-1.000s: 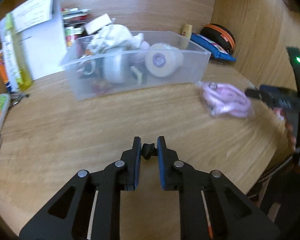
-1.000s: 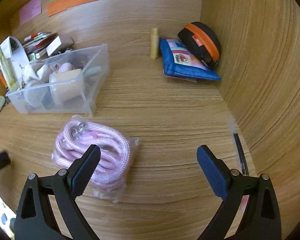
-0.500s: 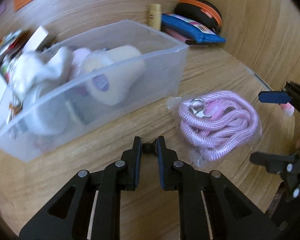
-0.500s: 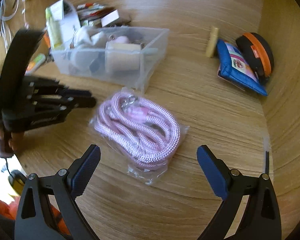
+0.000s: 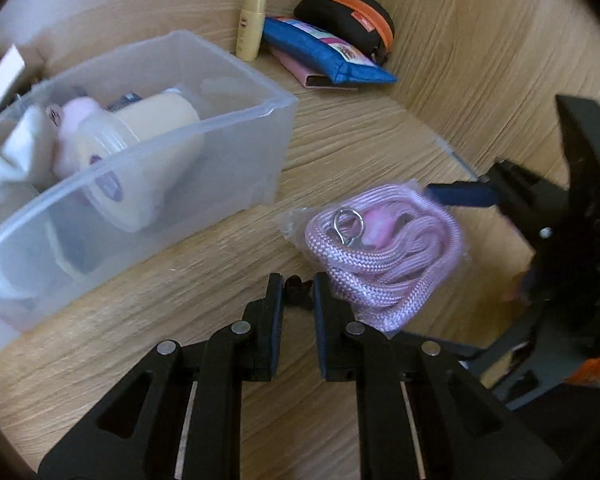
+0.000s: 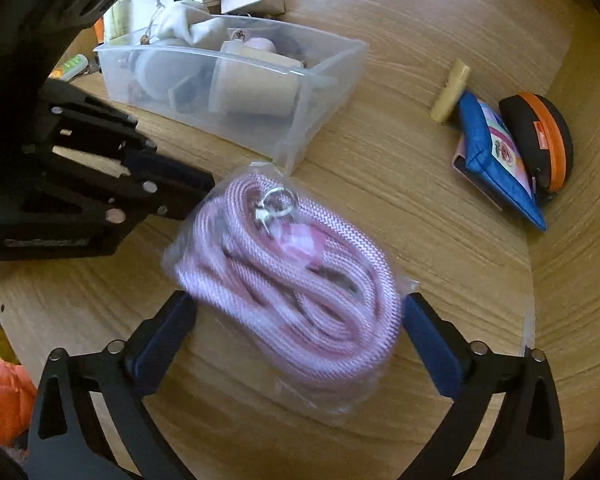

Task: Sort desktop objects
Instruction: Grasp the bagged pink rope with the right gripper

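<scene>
My right gripper (image 6: 296,316) has come down over the bagged pink rope (image 6: 288,272), and its jaws, which have just been opening a little wider, now stand as far apart as they go, one blue pad at about eight o'clock of the coil and the other at about four o'clock. The rope lies between them, but I judge the pads are beside the plastic, not yet pressing on it. A second ago the bundle sat off by my left-hand pad only; now it is centred in the gap, so the straddle is made. My left gripper (image 5: 296,304) is closed, jaws together on nothing but the small black stop between them, and it has swung in from the open desk to sit just beside the rope, which lies at about one o'clock of its tips. In my right view that left gripper (image 6: 168,188) points in from nine o'clock, its tip close to the bag's edge; I cannot tell whether it touches. The rope rests flat on the wooden desk (image 6: 440,240), just beside the near corner of the clear bin (image 6: 324,80), which already holds rolls and cloth at twelve o'clock. My reading: the approach is finished, and what remains is to close on the coil and lift it toward the bin.
</scene>
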### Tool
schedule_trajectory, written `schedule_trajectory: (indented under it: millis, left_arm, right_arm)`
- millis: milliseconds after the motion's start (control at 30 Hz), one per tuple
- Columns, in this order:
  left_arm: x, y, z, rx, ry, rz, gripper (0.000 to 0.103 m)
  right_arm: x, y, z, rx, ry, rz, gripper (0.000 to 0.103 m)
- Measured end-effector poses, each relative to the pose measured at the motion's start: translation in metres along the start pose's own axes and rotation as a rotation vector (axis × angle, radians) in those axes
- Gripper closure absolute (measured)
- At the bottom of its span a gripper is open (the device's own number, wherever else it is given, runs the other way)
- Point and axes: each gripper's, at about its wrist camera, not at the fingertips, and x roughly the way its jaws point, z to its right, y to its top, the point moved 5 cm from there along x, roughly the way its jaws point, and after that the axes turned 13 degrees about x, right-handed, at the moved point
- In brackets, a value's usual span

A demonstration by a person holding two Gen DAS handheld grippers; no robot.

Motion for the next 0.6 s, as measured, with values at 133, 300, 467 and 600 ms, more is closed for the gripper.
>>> schedule_trajectory:
  millis: [133,300,467,600]
  left_arm:
    - [-0.001,0.002,-0.002,-0.048,-0.026,0.020,0.090]
    - [-0.017,0.006,0.006,-0.043,-0.064,0.065,0.090]
    - [-0.026,0.007,0.014,-0.006,-0.037,0.082,0.090]
    - [-0.030,0.004,0.007,-0.011,-0.006,0.097,0.090]
  right_arm:
    - [0.004,0.006,0.001,0.011,-0.011,0.004,0.000]
    - [0.008,0.013,-0.002,0.032,-0.035,-0.003,0.000]
    - [0.013,0.022,0.002,0.075,-0.061,0.012,0.003]
    - [0.009,0.024,0.001,0.061,-0.112,0.058,0.025]
